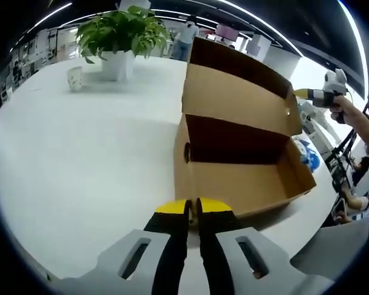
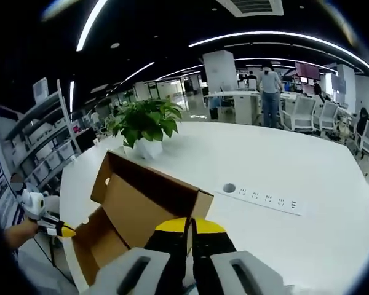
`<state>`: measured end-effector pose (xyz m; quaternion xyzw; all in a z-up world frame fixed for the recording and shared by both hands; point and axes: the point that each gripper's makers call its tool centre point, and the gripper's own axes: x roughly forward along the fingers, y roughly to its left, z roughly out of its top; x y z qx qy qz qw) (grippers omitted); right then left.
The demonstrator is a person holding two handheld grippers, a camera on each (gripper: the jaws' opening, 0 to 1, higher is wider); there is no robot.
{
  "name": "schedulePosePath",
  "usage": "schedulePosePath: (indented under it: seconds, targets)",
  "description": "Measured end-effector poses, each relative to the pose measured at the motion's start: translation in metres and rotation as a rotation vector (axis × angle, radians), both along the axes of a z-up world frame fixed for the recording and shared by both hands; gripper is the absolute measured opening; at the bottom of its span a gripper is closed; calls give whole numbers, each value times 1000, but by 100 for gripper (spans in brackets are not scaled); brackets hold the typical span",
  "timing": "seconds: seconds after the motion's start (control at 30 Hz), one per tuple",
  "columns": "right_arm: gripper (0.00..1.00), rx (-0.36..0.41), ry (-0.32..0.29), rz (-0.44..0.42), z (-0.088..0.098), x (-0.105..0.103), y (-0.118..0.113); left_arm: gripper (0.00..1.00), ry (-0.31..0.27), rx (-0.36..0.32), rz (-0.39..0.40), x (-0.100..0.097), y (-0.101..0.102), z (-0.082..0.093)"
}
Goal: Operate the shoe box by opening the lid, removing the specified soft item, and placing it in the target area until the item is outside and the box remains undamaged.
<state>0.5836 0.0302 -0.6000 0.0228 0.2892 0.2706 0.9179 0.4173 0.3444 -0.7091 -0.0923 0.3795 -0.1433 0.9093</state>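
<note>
Shoe box [image 1: 240, 153] open on white table [image 1: 80, 153] — lid up, both grippers' jaws closed.

A: So the room's a big open office, dark ceiling [image 2: 172, 24] with long curved light strips [image 2: 277, 38].

B: Yep, and a huge white table [image 2: 283, 166] with a potted plant [image 2: 146, 126], a paper cup [image 1: 75, 78], a power strip [image 2: 262, 198]. Shelving [image 2: 40, 147] on one side, white chairs [image 2: 307, 114] further back.

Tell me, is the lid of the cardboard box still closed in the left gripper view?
No, the lid of the box stands raised at the back, and the dark inside is open to view.
</note>
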Motion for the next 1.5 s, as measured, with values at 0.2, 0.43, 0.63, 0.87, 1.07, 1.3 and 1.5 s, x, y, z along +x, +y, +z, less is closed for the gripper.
schedulePosePath:
  seconds: [0.2,0.43,0.63,0.87,1.07,1.3,1.5]
  targets:
    - [0,8,-13,11,6,-9,1,4,1,1,-5,0,0,0]
    - [0,15,-25,17,10,-15,2,4,0,-2,-9,1,0,0]
    - [0,28,-31,23,13,-23,3,4,-2,-5,-9,0,0,0]
    - [0,49,-36,22,17,-31,5,4,-2,0,-16,0,0,0]
    - [0,57,-39,24,18,-35,6,4,-3,-6,-14,0,0,0]
    - [0,66,-41,24,19,-39,6,4,-5,-7,-16,0,0,0]
    - [0,77,-42,25,20,-46,6,4,-3,-3,-23,0,0,0]
